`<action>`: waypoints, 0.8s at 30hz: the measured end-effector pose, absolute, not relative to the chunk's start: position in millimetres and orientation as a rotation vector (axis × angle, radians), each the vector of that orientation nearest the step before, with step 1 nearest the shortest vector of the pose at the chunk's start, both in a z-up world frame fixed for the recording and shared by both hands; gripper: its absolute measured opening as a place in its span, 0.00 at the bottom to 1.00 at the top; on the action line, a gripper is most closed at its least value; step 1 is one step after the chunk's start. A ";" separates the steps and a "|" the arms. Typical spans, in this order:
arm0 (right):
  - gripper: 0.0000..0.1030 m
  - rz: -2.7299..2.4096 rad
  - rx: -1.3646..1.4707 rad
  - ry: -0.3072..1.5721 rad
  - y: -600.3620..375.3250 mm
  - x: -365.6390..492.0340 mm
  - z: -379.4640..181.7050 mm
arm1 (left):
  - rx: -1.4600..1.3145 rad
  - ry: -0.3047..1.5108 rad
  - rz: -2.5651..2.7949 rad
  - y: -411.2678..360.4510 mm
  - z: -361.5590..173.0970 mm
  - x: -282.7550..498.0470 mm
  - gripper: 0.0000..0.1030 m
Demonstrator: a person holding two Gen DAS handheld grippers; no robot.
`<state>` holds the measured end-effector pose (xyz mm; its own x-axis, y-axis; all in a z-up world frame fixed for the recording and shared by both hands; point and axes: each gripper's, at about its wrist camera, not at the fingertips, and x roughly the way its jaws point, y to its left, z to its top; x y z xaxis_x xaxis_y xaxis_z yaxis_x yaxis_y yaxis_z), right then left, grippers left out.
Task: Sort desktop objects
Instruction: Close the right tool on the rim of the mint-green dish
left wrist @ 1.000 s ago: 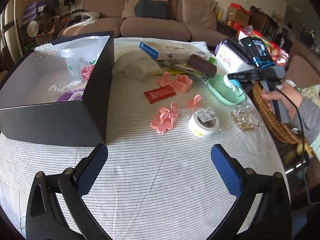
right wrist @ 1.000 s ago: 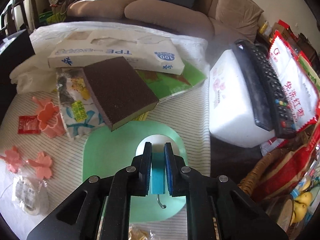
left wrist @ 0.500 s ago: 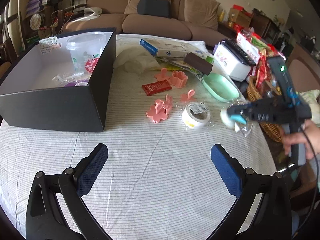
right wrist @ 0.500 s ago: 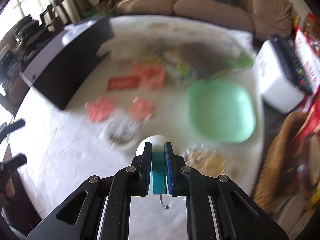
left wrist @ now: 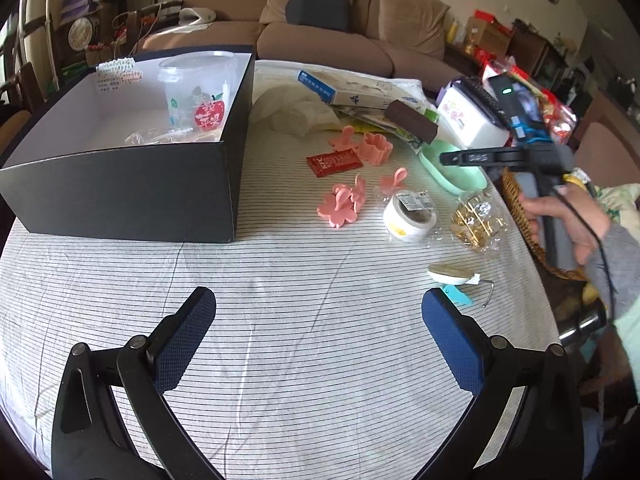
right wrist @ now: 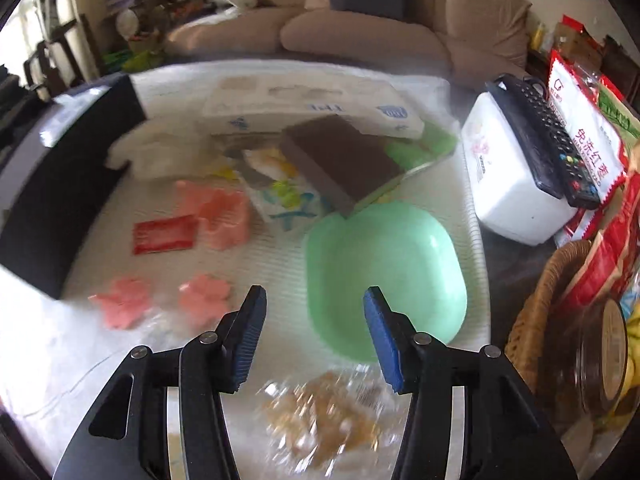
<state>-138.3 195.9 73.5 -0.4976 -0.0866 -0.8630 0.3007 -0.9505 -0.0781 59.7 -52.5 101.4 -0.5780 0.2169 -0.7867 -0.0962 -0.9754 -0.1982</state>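
A white round hook with a teal tab (left wrist: 454, 276) lies on the striped cloth, just beyond the right finger of my left gripper (left wrist: 318, 304), which stands open and empty. A hand (left wrist: 568, 216) holds my right gripper (left wrist: 446, 158) above the green dish (left wrist: 452, 172). In the right wrist view my right gripper (right wrist: 314, 300) has its jaws opening with nothing between them, the green dish (right wrist: 384, 280) just ahead and a bag of gold clips (right wrist: 328, 412) below. Pink flower pieces (left wrist: 340, 204), a red packet (left wrist: 334, 162) and a tape roll (left wrist: 408, 216) lie mid-table.
An open black box (left wrist: 120, 184) holding a clear cup (left wrist: 196, 96) stands at the left. A brown sponge (right wrist: 340, 160), tissue box (right wrist: 312, 108), white box with a remote (right wrist: 516, 184) and wicker basket (right wrist: 532, 320) crowd the back and right.
My right gripper carried the white-and-teal hook off the green dish towards the table's front edge, opened and let it go on the cloth, then drew back over the dish.
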 end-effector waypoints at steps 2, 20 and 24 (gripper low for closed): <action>0.49 -2.534 1.479 0.419 188.0 -149.2 54.7 | -1.343 -0.193 2.635 -55.2 101.0 60.6 1.00; 0.04 -2.417 1.352 0.573 187.8 -108.3 86.5 | -1.352 -0.293 2.604 -70.6 108.5 70.8 1.00; 0.04 -2.360 1.254 0.581 175.5 -60.5 121.4 | -1.354 -0.310 2.608 -76.3 114.6 81.6 1.00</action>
